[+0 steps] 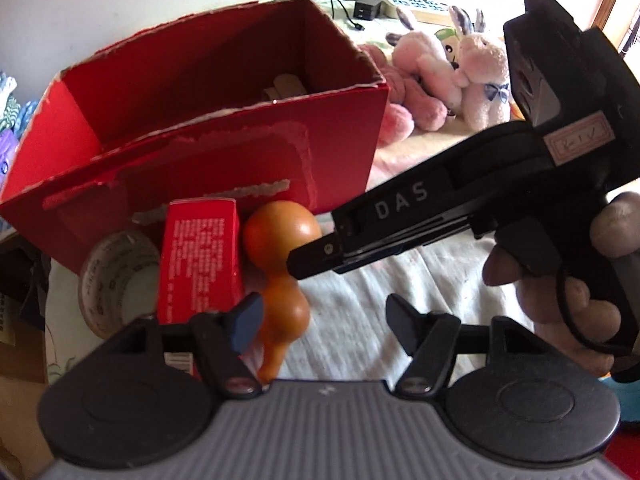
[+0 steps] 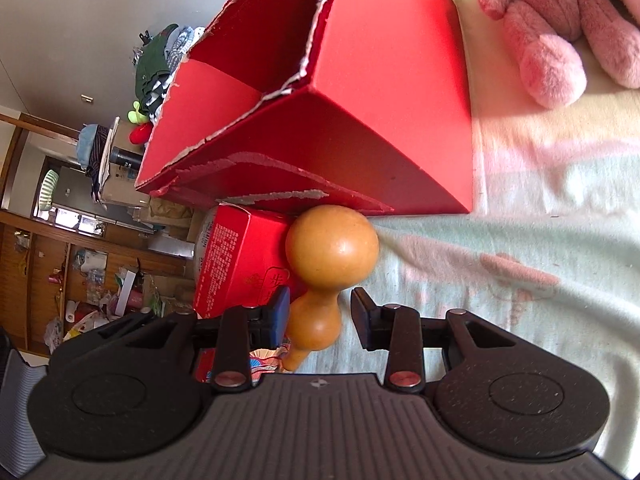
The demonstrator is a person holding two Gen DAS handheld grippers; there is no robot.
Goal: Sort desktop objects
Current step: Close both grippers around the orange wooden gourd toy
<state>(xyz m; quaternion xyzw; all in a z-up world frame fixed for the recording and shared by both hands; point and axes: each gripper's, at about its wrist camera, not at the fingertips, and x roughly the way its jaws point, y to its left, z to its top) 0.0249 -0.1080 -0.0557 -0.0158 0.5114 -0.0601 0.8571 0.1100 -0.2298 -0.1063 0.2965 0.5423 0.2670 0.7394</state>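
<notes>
A tan wooden gourd (image 2: 331, 256) is lying between the spread jaws of the right gripper (image 2: 320, 312), its narrow waist sitting in the gap with the left pad just beside it and the right pad apart; nothing is being squeezed. Pressing against the gourd on the gripper's left side is a small red carton (image 2: 240, 256) with printed text, and straight ahead a large red cardboard box (image 2: 360, 120) with torn edges is blocking the way. A pink plush toy (image 2: 560, 32) is lying ahead to the right on the pale patterned blanket (image 2: 520, 280).

The left gripper (image 1: 320, 320) is hovering with jaws released and holding nothing; the gourd (image 1: 280, 248) is showing just ahead of its left finger. Only this view is revealing a roll of clear tape (image 1: 116, 276) left of the carton (image 1: 200, 256), pale items partly hidden inside the box (image 1: 192, 128), white plush rabbits (image 1: 480, 76) beyond, and the right gripper's black body (image 1: 460, 216), gripped by a hand (image 1: 560, 292), reaching in from the right. The carton's lettering is too blurred to read.
</notes>
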